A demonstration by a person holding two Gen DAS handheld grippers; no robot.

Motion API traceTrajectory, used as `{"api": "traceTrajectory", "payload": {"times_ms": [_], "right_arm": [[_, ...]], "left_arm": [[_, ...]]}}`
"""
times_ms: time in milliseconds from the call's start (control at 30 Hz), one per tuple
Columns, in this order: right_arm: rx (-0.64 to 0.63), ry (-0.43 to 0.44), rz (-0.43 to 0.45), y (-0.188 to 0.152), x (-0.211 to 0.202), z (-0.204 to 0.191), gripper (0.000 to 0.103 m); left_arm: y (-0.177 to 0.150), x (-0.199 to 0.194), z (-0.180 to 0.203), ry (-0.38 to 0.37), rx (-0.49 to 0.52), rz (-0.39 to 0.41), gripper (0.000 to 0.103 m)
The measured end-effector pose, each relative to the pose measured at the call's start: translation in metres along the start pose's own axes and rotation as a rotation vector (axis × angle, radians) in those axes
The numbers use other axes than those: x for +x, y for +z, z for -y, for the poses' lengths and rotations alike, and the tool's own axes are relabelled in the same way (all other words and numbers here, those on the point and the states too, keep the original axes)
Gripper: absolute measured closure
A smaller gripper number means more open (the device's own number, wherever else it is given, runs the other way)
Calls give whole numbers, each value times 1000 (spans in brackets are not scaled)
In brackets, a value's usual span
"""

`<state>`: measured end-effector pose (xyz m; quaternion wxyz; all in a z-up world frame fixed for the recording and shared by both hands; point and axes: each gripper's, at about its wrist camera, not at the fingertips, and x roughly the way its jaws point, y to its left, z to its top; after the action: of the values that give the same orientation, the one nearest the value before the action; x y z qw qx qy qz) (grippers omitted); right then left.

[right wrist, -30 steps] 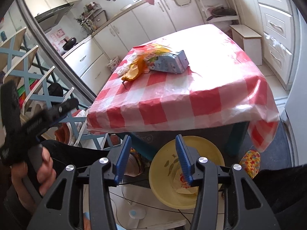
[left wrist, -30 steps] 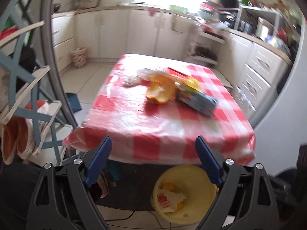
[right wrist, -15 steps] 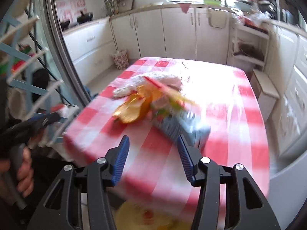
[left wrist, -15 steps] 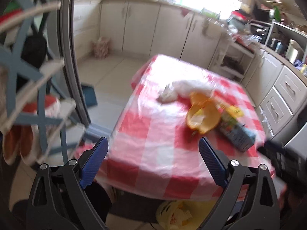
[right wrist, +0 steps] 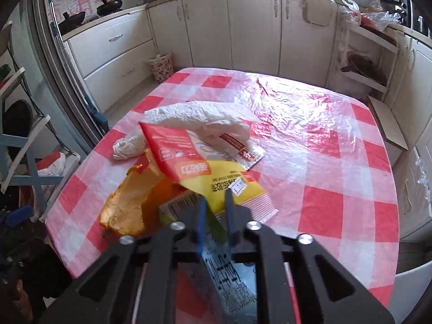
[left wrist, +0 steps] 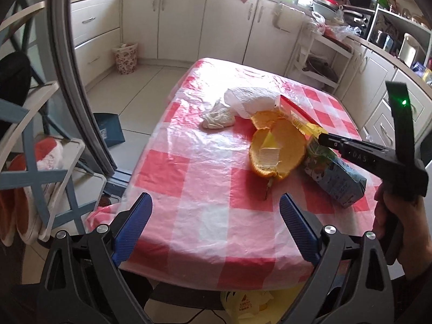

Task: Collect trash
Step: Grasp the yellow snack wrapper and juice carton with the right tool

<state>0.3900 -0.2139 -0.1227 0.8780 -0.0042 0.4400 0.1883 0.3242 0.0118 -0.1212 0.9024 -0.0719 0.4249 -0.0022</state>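
A pile of trash lies on the red-checked table [left wrist: 205,178]: a blue drink carton [left wrist: 337,181], orange peel [left wrist: 278,151], a red-and-yellow wrapper [right wrist: 205,167], a white plastic bag [left wrist: 251,100] and a crumpled tissue [left wrist: 217,117]. My right gripper [right wrist: 214,208] has its fingers closed on the carton's top edge [right wrist: 213,221], over the pile. It also shows in the left wrist view [left wrist: 324,137]. My left gripper [left wrist: 216,216] is open and empty above the table's near edge.
A yellow bin [left wrist: 243,305] with trash in it stands on the floor under the table's near edge. A blue-and-white rack [left wrist: 35,145] is at the left. Kitchen cabinets [left wrist: 189,21] line the back, drawers [left wrist: 388,113] the right. A small patterned basket [left wrist: 125,58] stands by the cabinets.
Both grippers rose from bin level up over the table. My right gripper moved in onto the pile and closed on the carton. My left gripper stayed open.
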Motion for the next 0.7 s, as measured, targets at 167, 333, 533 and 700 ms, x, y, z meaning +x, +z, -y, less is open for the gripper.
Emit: {"api": "traceTrajectory", "payload": {"times_ms": [167, 333, 533, 700], "right_arm": [[27, 37, 45, 5, -9, 5, 99], [71, 102, 143, 15, -39, 10, 100], [81, 142, 231, 13, -78, 14, 100], [120, 159, 243, 0, -92, 30, 100]], "left_arm": [[6, 19, 12, -3, -1, -32, 12], [6, 35, 18, -11, -19, -72, 12], [8, 45, 23, -8, -22, -85, 12], [15, 58, 22, -18, -75, -102, 12]]}}
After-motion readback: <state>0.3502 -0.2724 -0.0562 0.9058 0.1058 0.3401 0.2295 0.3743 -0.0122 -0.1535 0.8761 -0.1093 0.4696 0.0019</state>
